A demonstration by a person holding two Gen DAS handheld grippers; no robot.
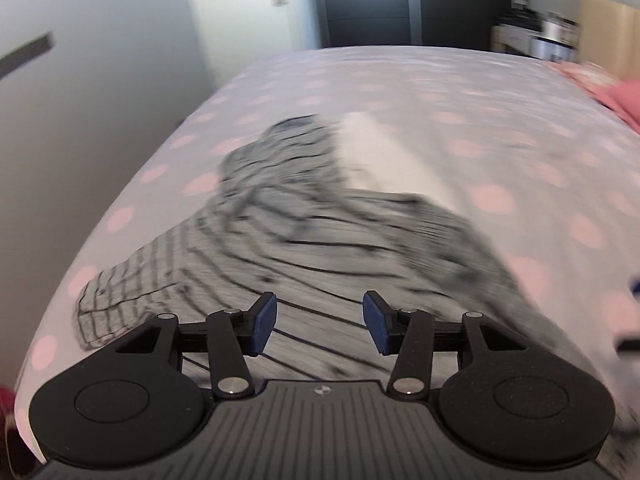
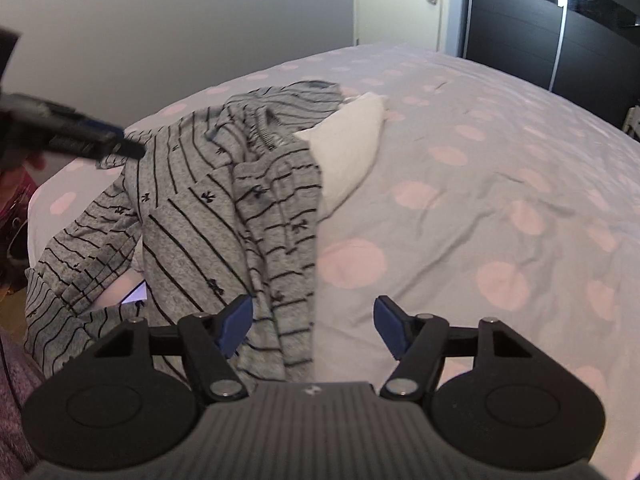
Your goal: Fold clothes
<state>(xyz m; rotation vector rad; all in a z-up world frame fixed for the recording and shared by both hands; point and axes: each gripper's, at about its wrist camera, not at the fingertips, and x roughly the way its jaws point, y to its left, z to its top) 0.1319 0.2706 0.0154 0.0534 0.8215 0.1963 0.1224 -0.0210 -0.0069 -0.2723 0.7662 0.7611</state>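
A grey garment with thin black stripes [image 2: 208, 216] lies crumpled on the bed, partly over a white cloth [image 2: 352, 148]. In the left wrist view the garment [image 1: 320, 232] is blurred and spreads out just ahead of my left gripper [image 1: 320, 322], which is open and empty above it. My right gripper [image 2: 314, 326] is open and empty, hovering over the garment's near right edge. The left gripper [image 2: 80, 140] also shows at the left of the right wrist view, over the garment's far left part.
The bed has a grey cover with pink dots [image 2: 480, 200]. A white wall [image 2: 240, 20] and a door [image 2: 400, 0] stand behind, with a dark wardrobe [image 2: 540, 40] to the right. A pink cloth [image 1: 616, 96] lies at the bed's far right.
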